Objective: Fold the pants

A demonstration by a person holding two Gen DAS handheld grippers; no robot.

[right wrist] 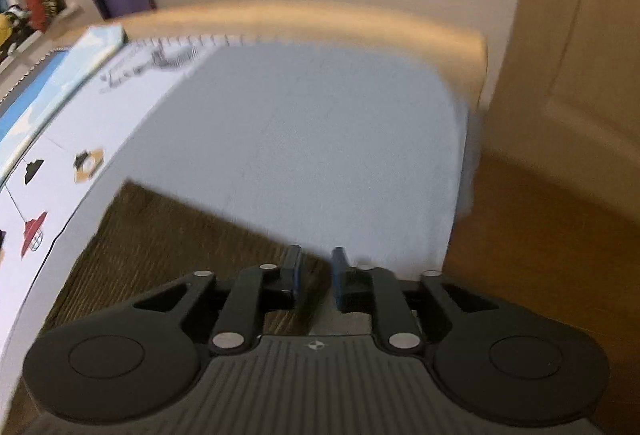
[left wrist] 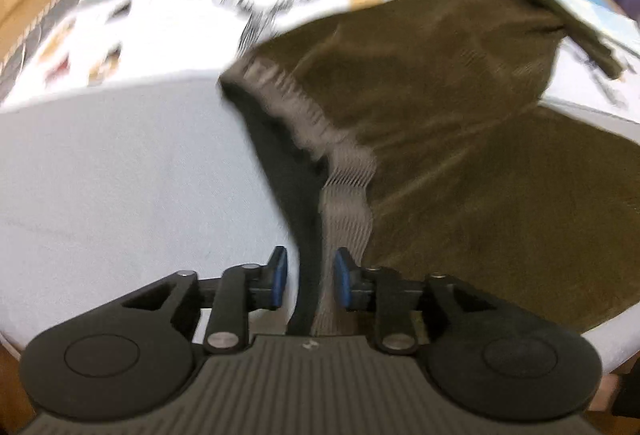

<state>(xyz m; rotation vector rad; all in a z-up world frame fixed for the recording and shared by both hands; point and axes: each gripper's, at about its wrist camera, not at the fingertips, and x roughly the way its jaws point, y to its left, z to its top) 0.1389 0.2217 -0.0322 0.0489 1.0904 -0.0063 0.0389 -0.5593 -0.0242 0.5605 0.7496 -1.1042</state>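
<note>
While the olive pants (left wrist: 460,139) lie spread over the pale sheet of the bed (left wrist: 120,175), their grey waistband (left wrist: 346,191) runs up between my left gripper (left wrist: 311,277) pads. The jaws stand narrow but apart; I see no pad pressing cloth, so I judge nothing is pinched. To the right, my right gripper (right wrist: 316,275) hangs over the pants' edge, jaws a narrow gap. Whether cloth sits between them I cannot tell. Both corners look set for the next fold.
</note>
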